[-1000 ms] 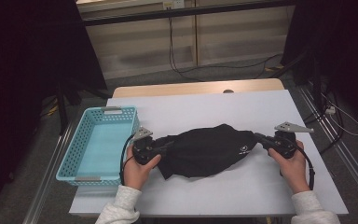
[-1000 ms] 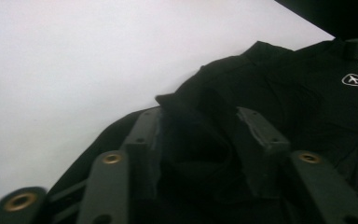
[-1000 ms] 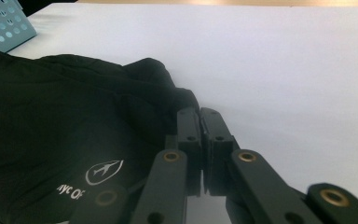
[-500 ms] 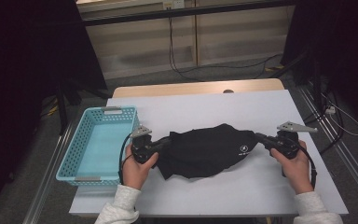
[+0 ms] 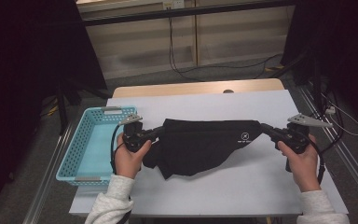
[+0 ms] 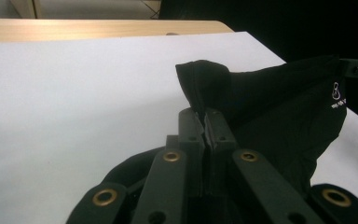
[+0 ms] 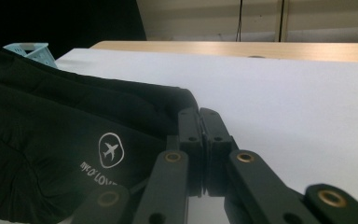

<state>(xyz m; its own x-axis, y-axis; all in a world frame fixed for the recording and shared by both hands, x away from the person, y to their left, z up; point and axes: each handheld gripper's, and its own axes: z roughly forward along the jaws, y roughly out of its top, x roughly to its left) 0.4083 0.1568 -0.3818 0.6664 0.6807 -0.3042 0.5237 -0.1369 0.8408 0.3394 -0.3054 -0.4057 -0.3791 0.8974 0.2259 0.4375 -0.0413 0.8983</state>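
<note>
A black garment with a small white aeroplane logo hangs stretched between my two grippers, just above the white table. My left gripper is shut on the garment's left corner; in the left gripper view the jaws pinch a fold of the black cloth. My right gripper is shut on the right corner; in the right gripper view its jaws clamp the cloth's edge near the logo. The top edge is taut and the lower part sags onto the table.
A light blue plastic basket stands at the table's left edge, close to my left hand, and its corner shows in the right gripper view. A wooden strip borders the table's far side. Cables lie on the floor behind.
Both hands have risen and drawn apart. The garment, bunched on the table before, now hangs pulled out straight between the grippers.
</note>
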